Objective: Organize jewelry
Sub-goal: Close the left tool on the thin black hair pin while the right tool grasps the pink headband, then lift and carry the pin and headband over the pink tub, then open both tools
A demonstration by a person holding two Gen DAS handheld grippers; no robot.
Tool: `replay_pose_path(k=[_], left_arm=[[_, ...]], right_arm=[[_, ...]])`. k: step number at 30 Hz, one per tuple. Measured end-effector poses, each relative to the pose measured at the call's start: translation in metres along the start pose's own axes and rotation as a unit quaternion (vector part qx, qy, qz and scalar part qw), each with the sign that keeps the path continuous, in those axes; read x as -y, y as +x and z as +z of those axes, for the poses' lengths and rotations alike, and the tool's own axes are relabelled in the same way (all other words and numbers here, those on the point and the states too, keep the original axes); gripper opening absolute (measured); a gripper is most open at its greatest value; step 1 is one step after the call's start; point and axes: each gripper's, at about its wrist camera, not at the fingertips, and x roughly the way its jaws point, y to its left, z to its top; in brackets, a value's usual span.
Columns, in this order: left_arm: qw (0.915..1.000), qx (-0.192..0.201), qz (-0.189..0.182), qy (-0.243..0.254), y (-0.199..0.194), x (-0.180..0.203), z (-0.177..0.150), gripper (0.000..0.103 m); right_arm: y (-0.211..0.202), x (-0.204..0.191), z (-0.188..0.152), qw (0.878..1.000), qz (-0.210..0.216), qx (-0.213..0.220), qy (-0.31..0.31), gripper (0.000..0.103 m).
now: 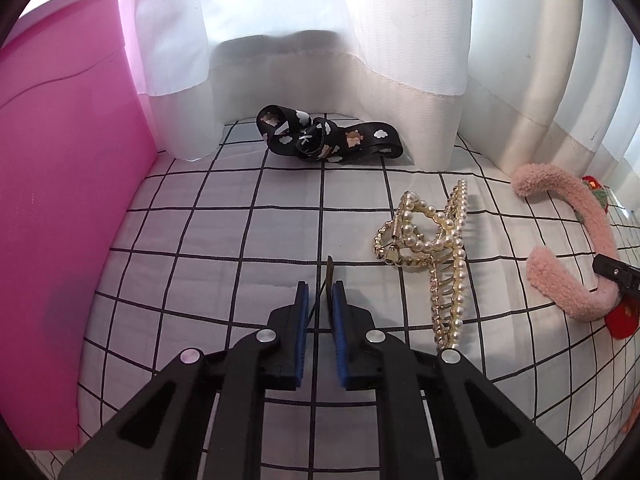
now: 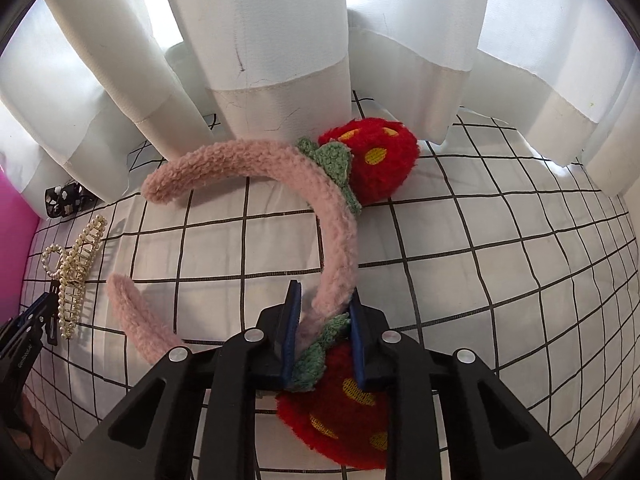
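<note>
The right gripper [image 2: 322,320] is clamped on a pink fuzzy headband [image 2: 340,240], beside its near red strawberry [image 2: 340,412]. The left gripper [image 1: 320,308] hovers low over the checked cloth [image 1: 200,260], jaws nearly closed, pinching a thin dark hairpin [image 1: 329,280]. Just right of it lies a pearl claw clip [image 1: 436,248]. Farther back, a black patterned strap [image 1: 320,136] rests against white curtains [image 1: 320,40]. A pink bin [image 1: 60,180] stands at left.

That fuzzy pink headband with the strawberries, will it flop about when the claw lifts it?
Probably not much: the pink headband holds its open arc lying on the cloth, which suggests a stiff core. The right claw grips it beside one plush strawberry, so that end may sag. The fuzzy cover likely resists slipping.
</note>
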Motion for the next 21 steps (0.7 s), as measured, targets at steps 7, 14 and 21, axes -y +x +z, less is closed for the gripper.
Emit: replay_pose_path(k=[7,14,21], left_arm=[[0.9987,-0.009,-0.034,-0.037,-0.006,-0.016,-0.007,0.010],[0.9973,0.015,-0.055,-0.045,-0.033,-0.021,-0.016,0.010],[0.9962,0.033,-0.069,-0.041,-0.051,-0.027,-0.005,0.010]], right_arm=[[-0.015,0.008,-0.010,1.000,0.023,0.012,0.014,0.018],[-0.049,0.013,-0.023,0.998,0.038,0.041,0.012,0.016],[-0.087,0.020,-0.029,0.997,0.040,0.062,0.005,0.015]])
